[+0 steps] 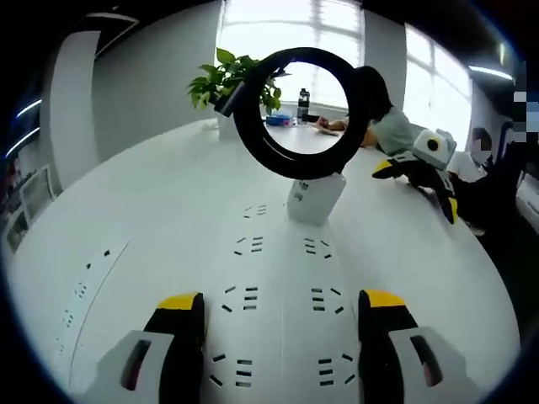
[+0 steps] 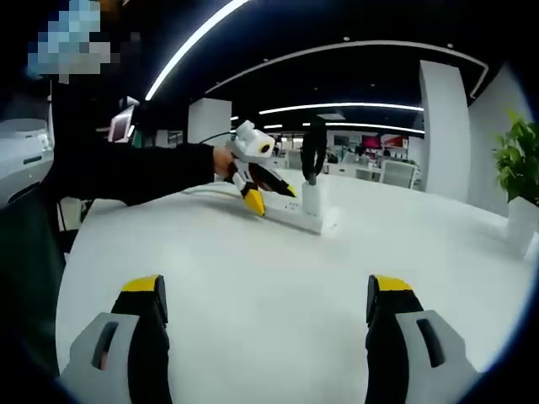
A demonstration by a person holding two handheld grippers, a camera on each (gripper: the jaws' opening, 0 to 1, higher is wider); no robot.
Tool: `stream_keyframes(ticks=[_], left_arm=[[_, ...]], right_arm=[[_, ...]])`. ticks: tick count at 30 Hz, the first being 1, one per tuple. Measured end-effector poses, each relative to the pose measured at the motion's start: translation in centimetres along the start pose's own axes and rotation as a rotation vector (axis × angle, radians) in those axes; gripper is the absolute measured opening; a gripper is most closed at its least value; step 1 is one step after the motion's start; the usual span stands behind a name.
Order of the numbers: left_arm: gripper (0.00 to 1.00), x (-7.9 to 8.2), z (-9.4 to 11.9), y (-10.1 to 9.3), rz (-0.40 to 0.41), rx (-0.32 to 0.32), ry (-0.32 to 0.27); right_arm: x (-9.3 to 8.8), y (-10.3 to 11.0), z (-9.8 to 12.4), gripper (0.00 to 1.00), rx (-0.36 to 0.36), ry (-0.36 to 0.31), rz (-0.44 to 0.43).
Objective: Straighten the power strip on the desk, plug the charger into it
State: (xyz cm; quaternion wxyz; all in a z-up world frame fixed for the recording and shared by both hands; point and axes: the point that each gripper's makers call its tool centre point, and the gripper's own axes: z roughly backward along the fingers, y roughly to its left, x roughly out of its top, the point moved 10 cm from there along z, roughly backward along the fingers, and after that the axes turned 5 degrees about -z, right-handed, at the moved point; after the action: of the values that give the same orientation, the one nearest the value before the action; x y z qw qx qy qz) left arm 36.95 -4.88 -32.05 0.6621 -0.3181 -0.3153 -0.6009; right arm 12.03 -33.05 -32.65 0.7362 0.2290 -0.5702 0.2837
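A white power strip [image 1: 282, 278] with two columns of sockets runs away from me between my left gripper's [image 1: 282, 300] open jaws, which flank its near end. A white charger [image 1: 313, 199] stands plugged in at the strip's far end, its black cable [image 1: 253, 126] curling into a loop above it. In the right gripper view the left gripper [image 2: 271, 197], held by a hand in a black sleeve, sits over the power strip's [image 2: 296, 217] left end, beside the charger [image 2: 311, 199]. My right gripper [image 2: 265, 286] is open with nothing in it, well short of the strip; the right gripper [image 1: 418, 187] also shows.
The white table [image 1: 152, 194] curves away on all sides. Another flat socket strip [image 1: 84, 295] lies at the left. At the far end stand a potted plant [image 1: 227, 80] and a bottle [image 1: 303, 103], where a person sits.
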Motion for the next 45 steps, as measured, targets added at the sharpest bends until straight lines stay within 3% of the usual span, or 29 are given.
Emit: stream_keyframes(ticks=[8,20,40,45], left_arm=[[0.78,-0.1,-0.3,0.0,0.012,0.016,-0.013],[0.8,-0.2,-0.6,-0.7,-0.04,0.055,0.01],[0.76,-0.3,0.0,0.0,-0.064,0.052,-0.069],[0.75,-0.1,-0.1,0.0,-0.066,0.056,-0.062]], right_arm=[[0.0,-0.1,0.0,0.98,0.001,-0.005,-0.006],[0.1,-0.2,-0.1,0.97,0.008,-0.014,-0.01],[1.0,0.1,-0.5,0.97,0.017,-0.001,0.016],[1.1,0.0,-0.5,0.97,0.016,-0.001,0.015]])
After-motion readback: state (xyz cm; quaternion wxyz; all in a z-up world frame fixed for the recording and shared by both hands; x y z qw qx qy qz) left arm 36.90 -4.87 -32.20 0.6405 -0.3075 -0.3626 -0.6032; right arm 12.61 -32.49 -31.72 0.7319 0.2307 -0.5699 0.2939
